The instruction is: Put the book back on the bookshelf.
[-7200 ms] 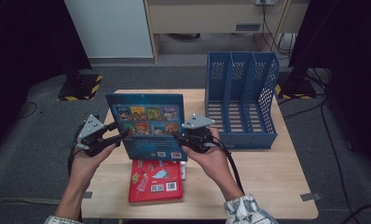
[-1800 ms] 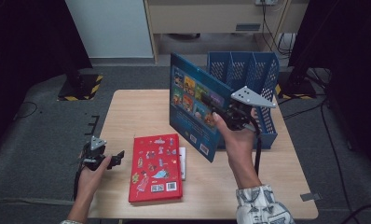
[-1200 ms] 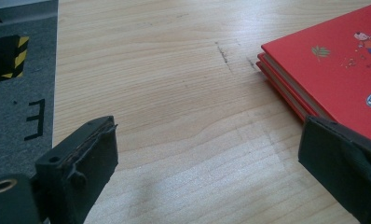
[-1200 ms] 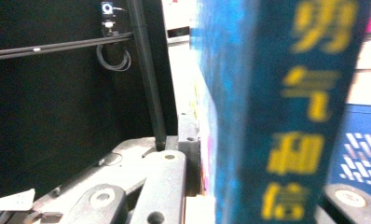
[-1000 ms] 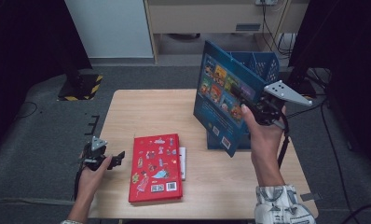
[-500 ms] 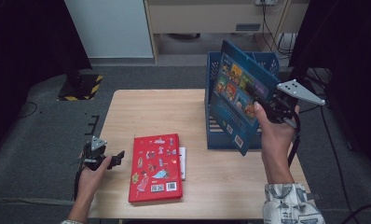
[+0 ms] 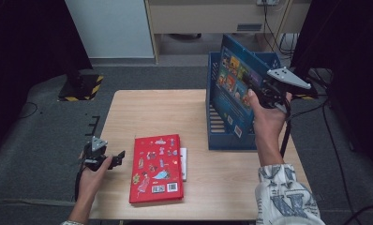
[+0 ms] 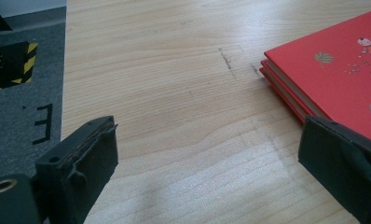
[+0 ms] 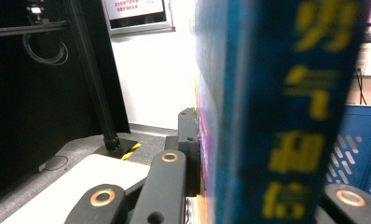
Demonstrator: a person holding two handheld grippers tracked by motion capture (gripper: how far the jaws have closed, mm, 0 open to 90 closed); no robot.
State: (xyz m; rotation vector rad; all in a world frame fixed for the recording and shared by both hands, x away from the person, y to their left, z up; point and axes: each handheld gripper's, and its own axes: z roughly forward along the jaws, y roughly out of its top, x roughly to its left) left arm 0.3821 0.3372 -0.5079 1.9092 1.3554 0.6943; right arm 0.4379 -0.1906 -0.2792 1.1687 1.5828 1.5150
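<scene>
In the high view, the right claw (image 7: pixel 263 93) is clamped on the blue book (image 7: pixel 234 89) and holds it upright and tilted over the blue rack (image 7: pixel 212 126) at the far right of the desk (image 7: pixel 142 112). The left claw (image 7: pixel 110 159) rests near the desk's left edge, just beside the red book (image 7: pixel 155 168). In the left gripper view its jaws stand apart with nothing between them, over bare wood. In the right gripper view the blue book's spine (image 9: pixel 286 116) sits between the jaws. I judge the step is filing this book; next it must be lined up with a slot and lowered.
</scene>
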